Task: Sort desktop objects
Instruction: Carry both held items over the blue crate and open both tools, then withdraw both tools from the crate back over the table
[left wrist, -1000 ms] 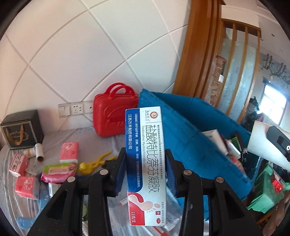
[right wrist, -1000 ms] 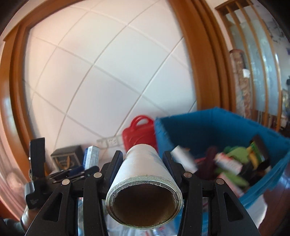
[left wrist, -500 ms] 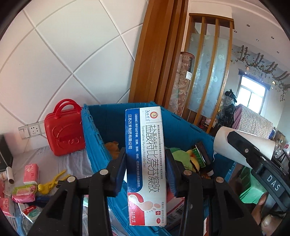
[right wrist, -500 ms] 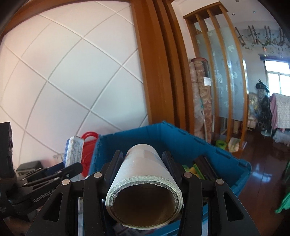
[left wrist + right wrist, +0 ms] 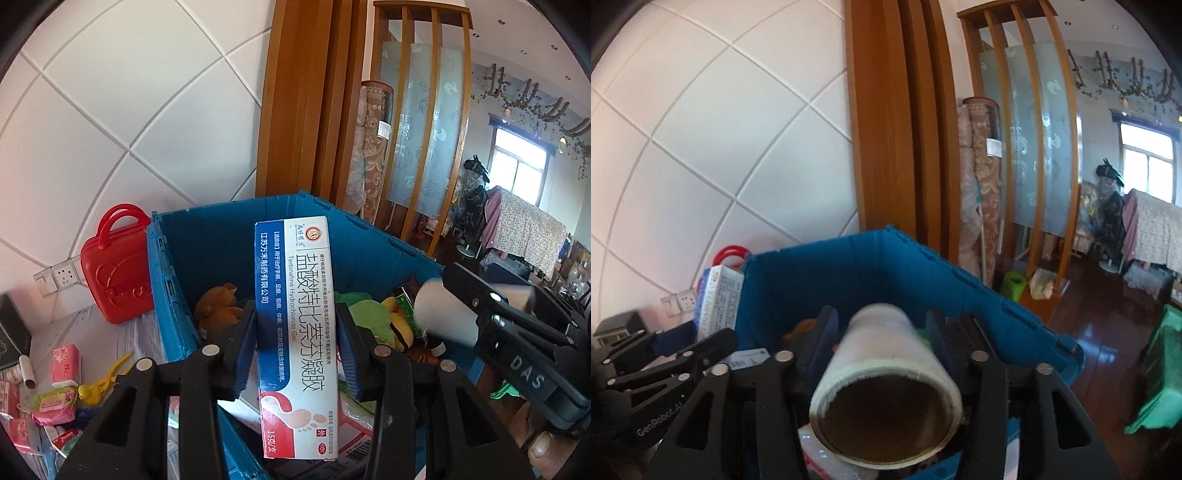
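Right wrist view: my right gripper [image 5: 881, 341] opens, roll [image 5: 886, 380] slipping loose; I keep it over the blue bin [image 5: 886, 258]; my left gripper [image 5: 295, 347] barely hugs the box [image 5: 295, 332].

Bright daylight from window [image 5: 524, 173], fisheye-bent edges, dark corners, slight motion blur

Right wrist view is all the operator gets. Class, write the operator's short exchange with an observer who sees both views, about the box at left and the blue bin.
Operator: I see only the side of the medicine box. What is on its front?
Observer: Blue Chinese lettering, with a red band and footprints at the bottom.
Operator: What lies out of my sight, left of the blue bin?
Observer: Pink tissue packs and a yellow clip.
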A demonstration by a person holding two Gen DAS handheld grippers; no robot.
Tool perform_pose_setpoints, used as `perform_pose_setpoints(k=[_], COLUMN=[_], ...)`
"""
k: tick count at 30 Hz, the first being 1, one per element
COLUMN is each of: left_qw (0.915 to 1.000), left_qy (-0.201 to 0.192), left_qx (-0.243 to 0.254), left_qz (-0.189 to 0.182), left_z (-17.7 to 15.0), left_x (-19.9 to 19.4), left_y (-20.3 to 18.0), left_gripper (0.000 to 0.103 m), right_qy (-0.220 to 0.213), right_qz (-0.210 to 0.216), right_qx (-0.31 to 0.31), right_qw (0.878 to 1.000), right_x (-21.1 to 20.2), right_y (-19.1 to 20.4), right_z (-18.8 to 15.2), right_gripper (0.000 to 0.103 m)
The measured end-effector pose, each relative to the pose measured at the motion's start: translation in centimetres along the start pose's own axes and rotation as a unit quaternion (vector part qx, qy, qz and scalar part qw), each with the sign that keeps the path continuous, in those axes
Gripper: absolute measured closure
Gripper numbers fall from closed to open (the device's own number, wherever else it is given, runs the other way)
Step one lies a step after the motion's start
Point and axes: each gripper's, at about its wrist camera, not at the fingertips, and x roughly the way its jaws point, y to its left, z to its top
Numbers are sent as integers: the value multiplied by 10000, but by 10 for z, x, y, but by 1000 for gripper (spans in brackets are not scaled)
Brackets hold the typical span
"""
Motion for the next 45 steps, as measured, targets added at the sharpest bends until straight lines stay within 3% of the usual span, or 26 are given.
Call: perform_pose_setpoints(k=[1,5,11,15,20,25,29,31,39,42,45], left_qw=[10000,9998,9995,9991,9945,9807,9643,9544,9262,9212,9242], left_qy=[56,65,-63,-171,-312,-295,-102,22,706,893,1004], left_qx=[36,102,183,109,-227,-620,-897,-1014,-1528,-1664,-1680], left_qz=[60,131,234,380,969,1831,2489,2807,3373,3402,3279], left_z=[1,1,-5,-15,-48,-102,-154,-184,-300,-329,-343], left_x=[3,6,-3,-21,-60,-99,-129,-143,-171,-169,-159], left_y=[-1,0,6,30,92,173,234,261,335,354,367], left_gripper=[53,31,31,31,31,31,31,31,31,31,31], right_qy=[-40,-193,-208,-275,-470,-601,-447,-168,972,1332,1601], right_qz=[-124,-200,46,318,803,1504,2068,2295,2664,2617,2495], right_qx=[-45,-17,134,70,-116,-517,-784,-926,-1412,-1473,-1525], right_qw=[9999,9996,9997,9991,9956,9854,9742,9687,9485,9445,9428], right_x=[2,-3,-14,-22,-43,-64,-70,-65,-28,-10,12], right_y=[0,-6,-5,13,56,121,171,200,287,304,317], right_z=[0,0,-2,-7,-22,-51,-85,-110,-220,-250,-272], right_gripper=[1,1,1,1,1,1,1,1,1,1,1])
